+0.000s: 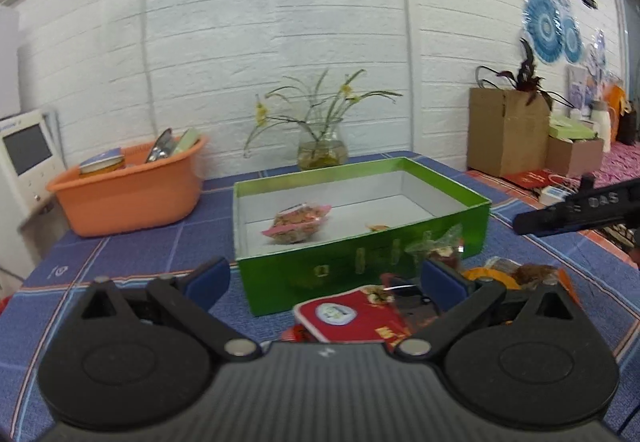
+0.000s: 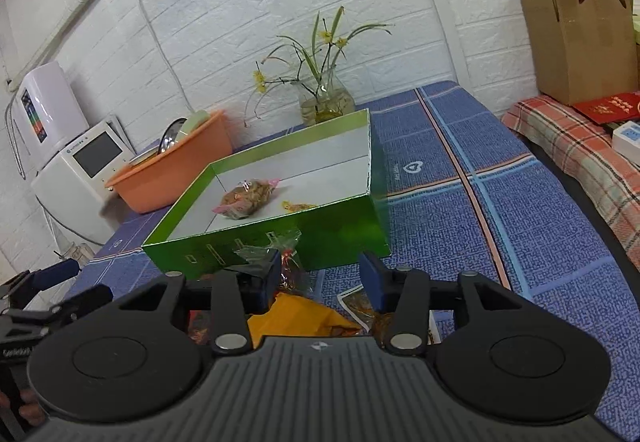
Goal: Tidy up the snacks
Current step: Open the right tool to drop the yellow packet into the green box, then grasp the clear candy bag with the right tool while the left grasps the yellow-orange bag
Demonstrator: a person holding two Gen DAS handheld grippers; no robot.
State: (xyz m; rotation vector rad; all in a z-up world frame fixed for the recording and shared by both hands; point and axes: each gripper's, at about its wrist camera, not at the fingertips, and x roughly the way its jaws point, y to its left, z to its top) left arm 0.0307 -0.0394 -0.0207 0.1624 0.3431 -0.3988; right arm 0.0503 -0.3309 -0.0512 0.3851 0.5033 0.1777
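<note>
A green box point(image 1: 360, 262) point(image 2: 320, 238) with a white inside stands on the blue cloth. In it lie a clear pink-edged snack bag point(image 1: 298, 228) point(image 2: 246, 197) and a small yellow wrapper point(image 1: 376, 228) point(image 2: 298, 206). Loose snacks lie in front of the box: a red packet point(image 1: 352, 318), an orange packet point(image 1: 492, 276) point(image 2: 304, 316) and a clear wrapped sweet point(image 1: 438, 244) point(image 2: 280, 254). My left gripper point(image 1: 324, 280) is open above the red packet. My right gripper point(image 2: 320, 278) is open above the orange packet.
An orange basin point(image 1: 128, 185) point(image 2: 176, 169) with tins stands at the back left, a glass vase with flowers point(image 1: 322, 149) point(image 2: 326, 99) behind the box. A white appliance point(image 2: 80, 177) stands left. A cardboard box point(image 1: 504, 129) stands to the right, off the table.
</note>
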